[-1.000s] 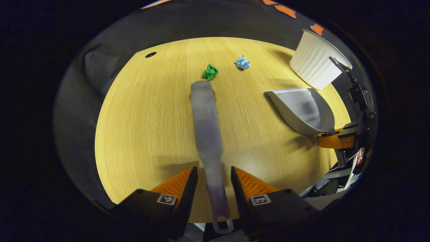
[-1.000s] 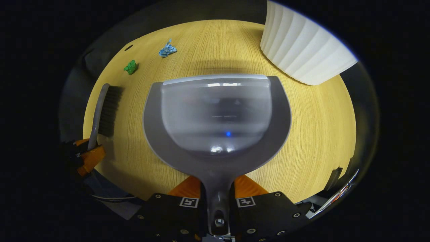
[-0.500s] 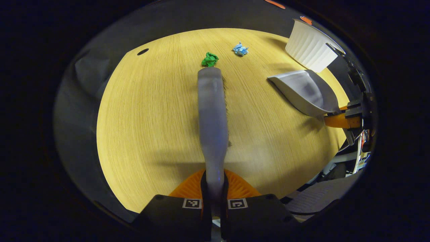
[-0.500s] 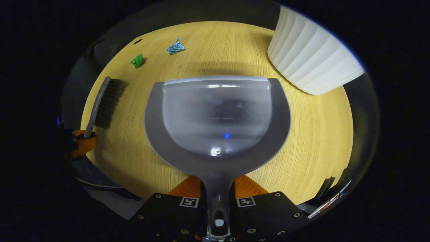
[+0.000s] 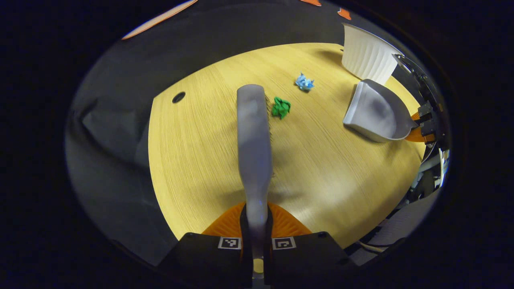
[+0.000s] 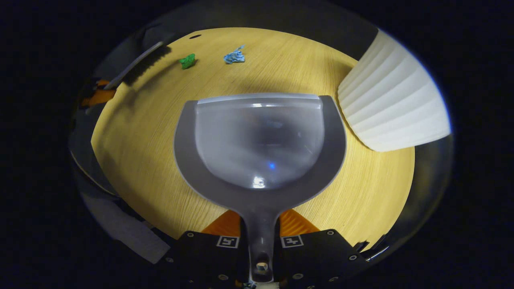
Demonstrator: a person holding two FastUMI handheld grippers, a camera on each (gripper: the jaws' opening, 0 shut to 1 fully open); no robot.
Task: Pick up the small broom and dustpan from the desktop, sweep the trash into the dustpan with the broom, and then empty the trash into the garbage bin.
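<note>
My left gripper (image 5: 255, 218) is shut on the handle of the small grey broom (image 5: 252, 136), which points forward over the wooden desktop (image 5: 192, 152). A green paper scrap (image 5: 281, 107) lies just right of the broom's head, and a blue scrap (image 5: 304, 82) lies farther off. My right gripper (image 6: 260, 224) is shut on the handle of the grey dustpan (image 6: 260, 140), its mouth facing away from me. Far off in the right gripper view are the broom (image 6: 138, 62), the left gripper (image 6: 98, 95), the green scrap (image 6: 187, 61) and the blue scrap (image 6: 234, 57). The dustpan (image 5: 375, 114) hangs at the right in the left gripper view.
A white ribbed garbage bin (image 6: 395, 110) stands at the right of the dustpan, and the same bin (image 5: 366, 56) sits at the desktop's far right corner. A round cable hole (image 5: 178, 96) lies near the desktop's far left edge. Black cloth surrounds the desk.
The left gripper closed on the broom handle, then swung left, so the green scrap now lies to the right of the broom head. The dustpan turned toward the scraps.
</note>
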